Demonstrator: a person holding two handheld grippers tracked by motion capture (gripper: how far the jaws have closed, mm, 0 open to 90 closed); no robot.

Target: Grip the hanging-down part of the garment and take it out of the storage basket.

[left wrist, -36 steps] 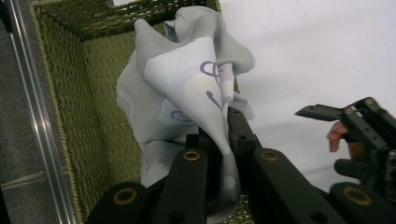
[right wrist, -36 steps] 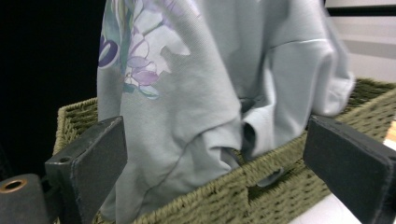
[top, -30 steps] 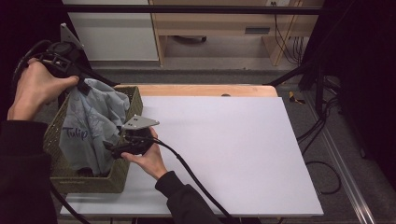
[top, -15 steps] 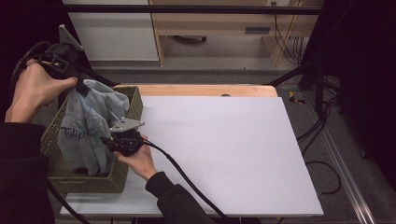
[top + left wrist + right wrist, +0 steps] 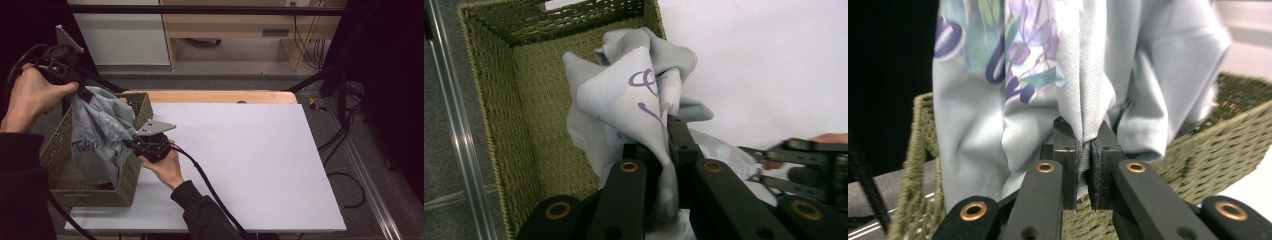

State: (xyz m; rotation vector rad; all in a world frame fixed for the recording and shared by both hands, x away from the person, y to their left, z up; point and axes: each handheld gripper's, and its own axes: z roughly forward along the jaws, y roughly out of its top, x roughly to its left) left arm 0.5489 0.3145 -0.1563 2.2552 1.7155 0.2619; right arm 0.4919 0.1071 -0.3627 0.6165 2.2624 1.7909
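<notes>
High view: pale grey garment (image 5: pixel 100 137) with purple lettering hangs partly out of the green woven basket (image 5: pixel 60 180), which sits at the left end of the white table (image 5: pixel 260 160). Garment's lower end is inside the basket and hidden by its near wall; the full print cannot be read.

Left gripper (image 5: pixel 82 92), held in the left hand (image 5: pixel 32 97), is raised above the basket's far-left corner with the garment's top bunched at its tip. Jaws themselves are too dark to make out from above. Left gripper view settles it: both jaws are clamped on a fold of the garment (image 5: pixel 634 100), cloth pinched between them, basket interior (image 5: pixel 534 100) below.

Right gripper (image 5: pixel 131 144), held in the right hand (image 5: pixel 165 165), meets the garment's right side just over the basket's near-right rim. Grey three-cornered plate covers much of it from above. Right gripper view shows jaws closed on a vertical pleat of the garment (image 5: pixel 1088 90), with a floral print and purple letters to the left, cut off by the top edge. Basket rim (image 5: pixel 1228 130) sits behind, blurred at right.
</notes>
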